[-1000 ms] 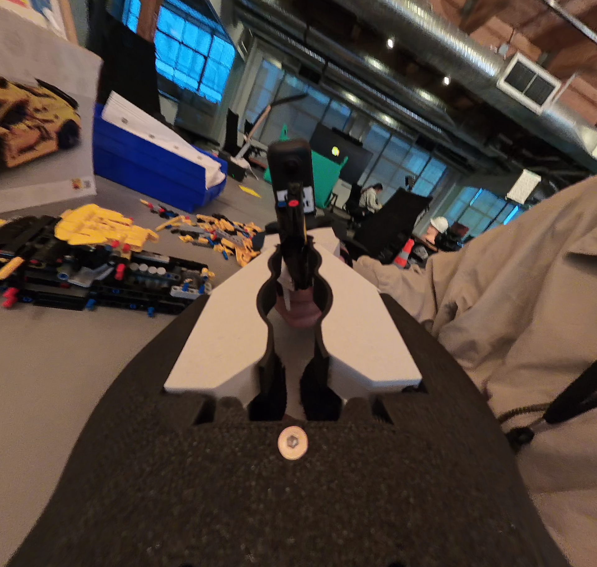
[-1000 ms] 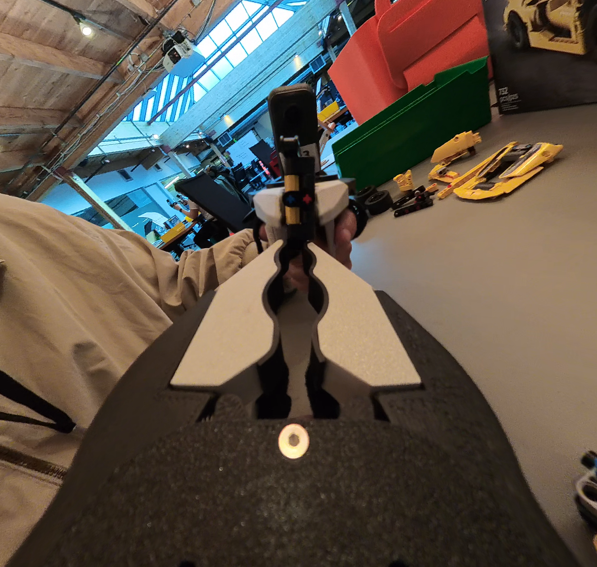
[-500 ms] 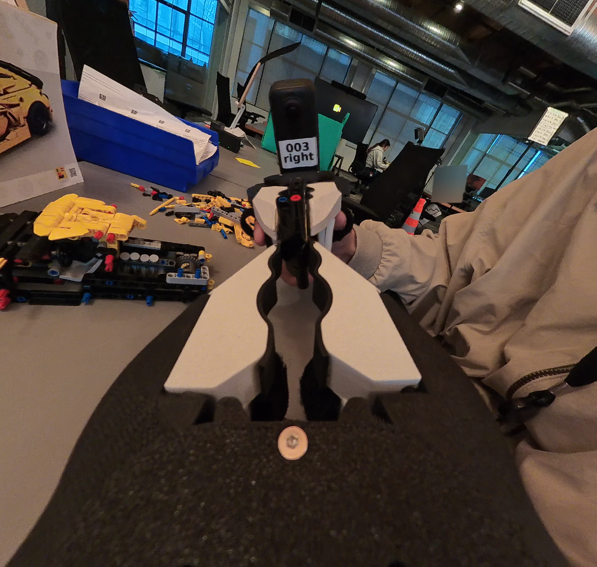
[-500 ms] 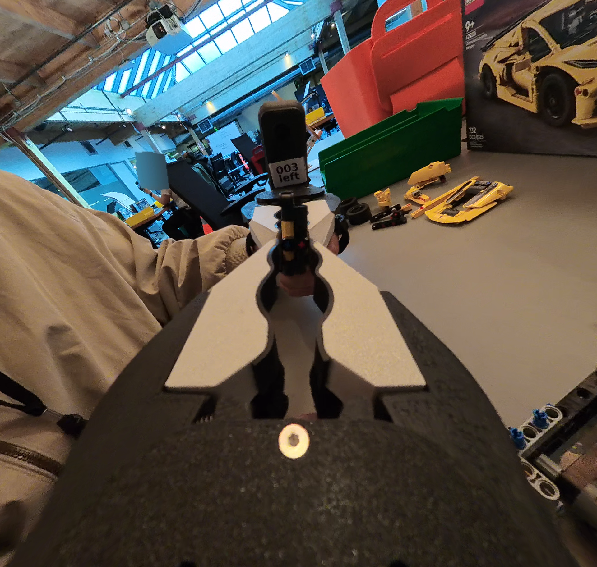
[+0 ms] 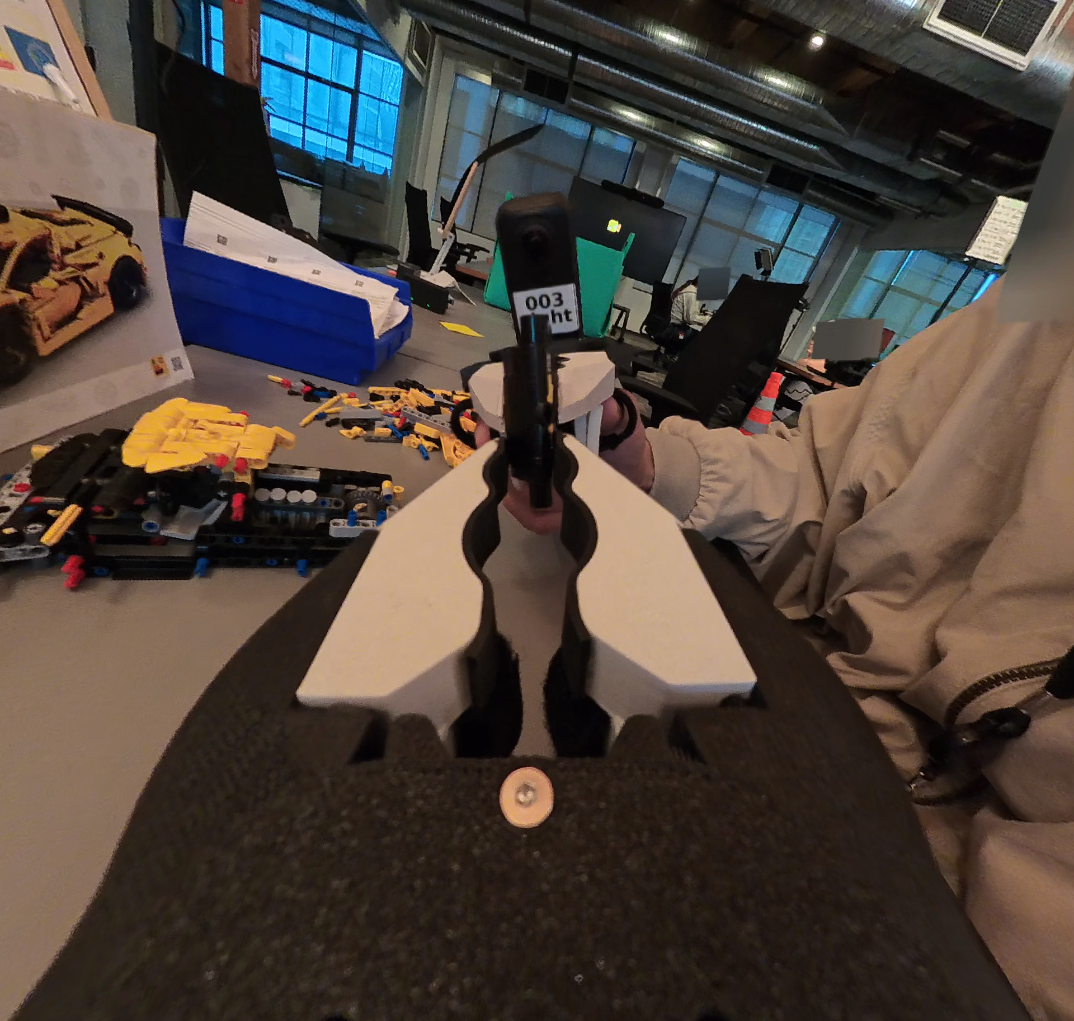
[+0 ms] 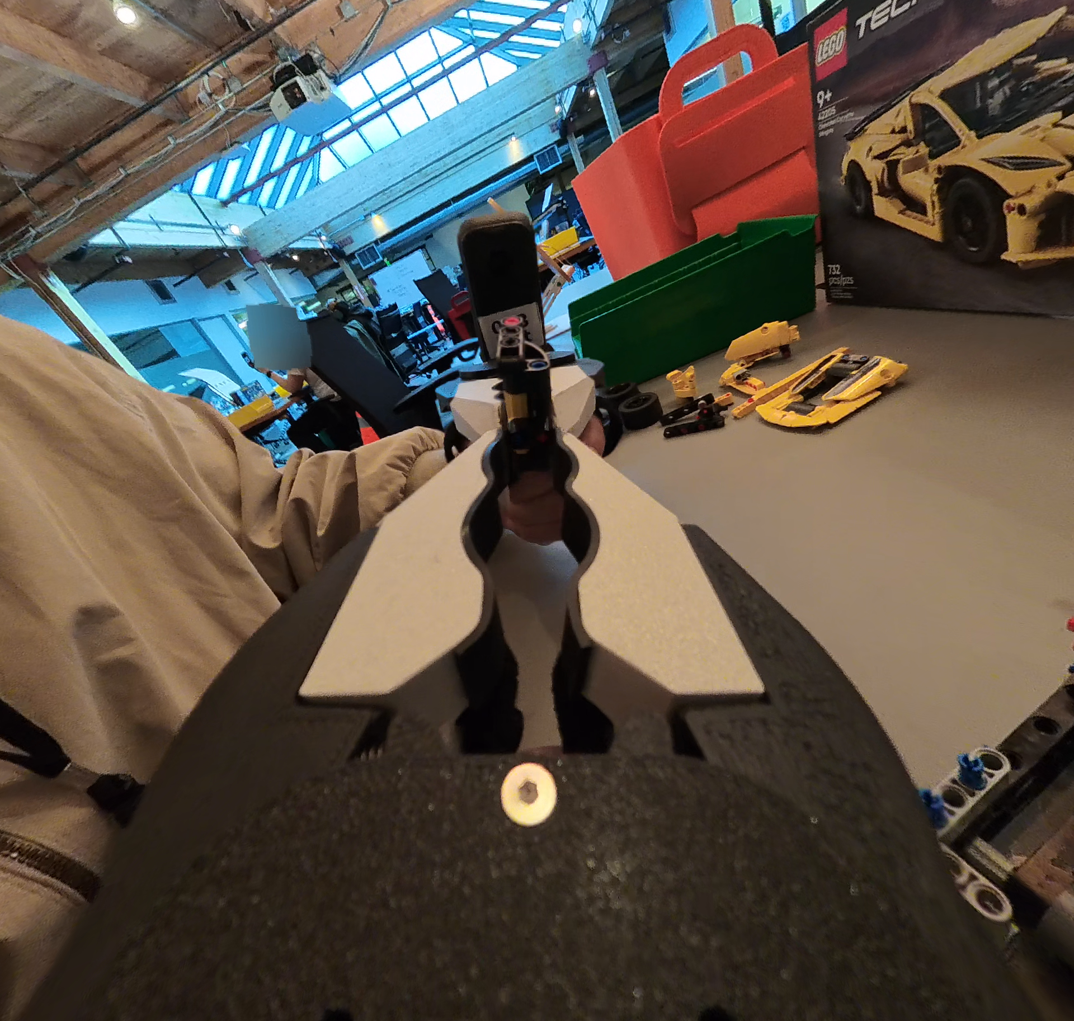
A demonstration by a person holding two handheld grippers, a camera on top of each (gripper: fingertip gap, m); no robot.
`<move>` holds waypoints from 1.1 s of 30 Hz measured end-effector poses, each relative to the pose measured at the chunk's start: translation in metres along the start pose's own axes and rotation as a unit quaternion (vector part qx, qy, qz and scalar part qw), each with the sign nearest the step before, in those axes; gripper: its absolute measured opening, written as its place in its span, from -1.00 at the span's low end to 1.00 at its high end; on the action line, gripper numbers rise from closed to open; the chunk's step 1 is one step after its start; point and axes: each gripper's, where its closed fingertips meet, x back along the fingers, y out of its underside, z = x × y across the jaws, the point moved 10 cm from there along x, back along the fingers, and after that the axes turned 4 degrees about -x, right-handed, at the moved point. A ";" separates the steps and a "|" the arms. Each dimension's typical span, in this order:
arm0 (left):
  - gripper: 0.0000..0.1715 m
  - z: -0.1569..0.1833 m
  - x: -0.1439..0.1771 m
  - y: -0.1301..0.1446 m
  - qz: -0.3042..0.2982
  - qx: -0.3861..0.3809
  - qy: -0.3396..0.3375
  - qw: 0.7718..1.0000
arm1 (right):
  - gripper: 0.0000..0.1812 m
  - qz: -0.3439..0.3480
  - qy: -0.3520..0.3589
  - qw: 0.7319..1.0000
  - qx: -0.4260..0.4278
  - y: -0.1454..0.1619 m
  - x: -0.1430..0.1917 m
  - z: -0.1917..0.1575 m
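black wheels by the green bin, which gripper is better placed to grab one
Left, probably: the black wheels lie right beside the left gripper, well ahead of the right gripper. Both look shut on the small black piece, so it would have to let go first.

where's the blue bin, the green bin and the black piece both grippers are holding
blue bin (image 5: 279, 319): left wrist view, front wall.
green bin (image 6: 697, 307): right wrist view, long side wall.
black piece (image 5: 532, 412): left wrist view, middle of its length, above the fingers.

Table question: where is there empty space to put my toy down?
Bare grey table lies in front of the yellow car panels and green bin. It is crowded by the half-built black car and loose pieces near the blue bin.
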 end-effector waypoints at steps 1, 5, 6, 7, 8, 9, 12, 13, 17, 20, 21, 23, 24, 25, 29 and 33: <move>-0.83 0.000 0.000 -0.001 0.002 -0.005 -0.007 1.000 | -0.86 0.002 -0.005 1.000 -0.008 0.000 0.000 0.001; -0.84 0.000 0.003 -0.002 0.025 0.013 -0.008 1.000 | -0.86 0.001 -0.001 1.000 -0.005 0.000 0.000 0.001; -0.84 -0.001 0.002 -0.003 0.025 0.012 -0.011 1.000 | -0.86 0.003 -0.003 1.000 -0.011 0.000 0.000 0.002; -0.84 -0.001 0.002 -0.003 0.024 0.015 -0.007 1.000 | -0.86 0.001 -0.007 1.000 -0.010 0.001 0.000 0.002; -0.84 -0.001 0.002 -0.003 0.024 0.015 -0.009 1.000 | -0.86 -0.002 0.000 1.000 -0.005 0.001 0.001 0.001; -0.84 -0.001 0.002 -0.002 0.023 0.013 -0.012 1.000 | -0.86 -0.001 0.001 1.000 -0.006 0.002 0.001 0.001; -0.83 -0.002 0.003 0.002 -0.011 0.013 -0.016 1.000 | -0.85 -0.023 0.005 0.999 -0.025 0.006 0.001 0.006; -0.83 -0.002 0.003 0.003 -0.016 0.015 -0.016 1.000 | -0.83 -0.031 0.009 0.999 -0.025 0.007 0.002 0.007; -0.83 -0.005 0.003 0.006 -0.009 0.051 0.000 0.999 | -0.72 -0.003 0.023 1.000 0.003 -0.004 0.012 0.008; -0.83 -0.004 -0.001 0.010 -0.032 0.051 0.006 0.998 | -0.73 0.005 0.016 1.000 0.001 -0.007 0.017 0.007; -0.83 -0.003 -0.002 0.011 -0.039 0.050 0.007 0.998 | -0.78 -0.001 0.012 1.000 0.000 -0.006 0.018 0.006; -0.83 -0.004 -0.003 0.013 -0.056 0.050 0.000 0.997 | -0.92 -0.020 0.014 1.000 -0.002 -0.005 0.019 0.006; -0.83 -0.005 -0.003 0.014 -0.060 0.051 -0.005 0.997 | -0.93 -0.027 0.018 0.999 0.000 -0.004 0.019 0.006; -0.83 -0.006 -0.002 0.013 -0.058 0.056 -0.009 0.997 | -0.93 -0.028 0.023 0.999 0.000 -0.004 0.019 0.006; -0.84 -0.008 0.000 0.011 -0.043 0.070 -0.008 0.997 | -0.94 -0.024 0.008 0.999 -0.029 -0.002 0.019 0.009; -0.84 -0.008 0.000 0.012 -0.058 0.063 -0.016 0.996 | -0.93 -0.035 0.013 0.999 -0.034 -0.001 0.018 0.010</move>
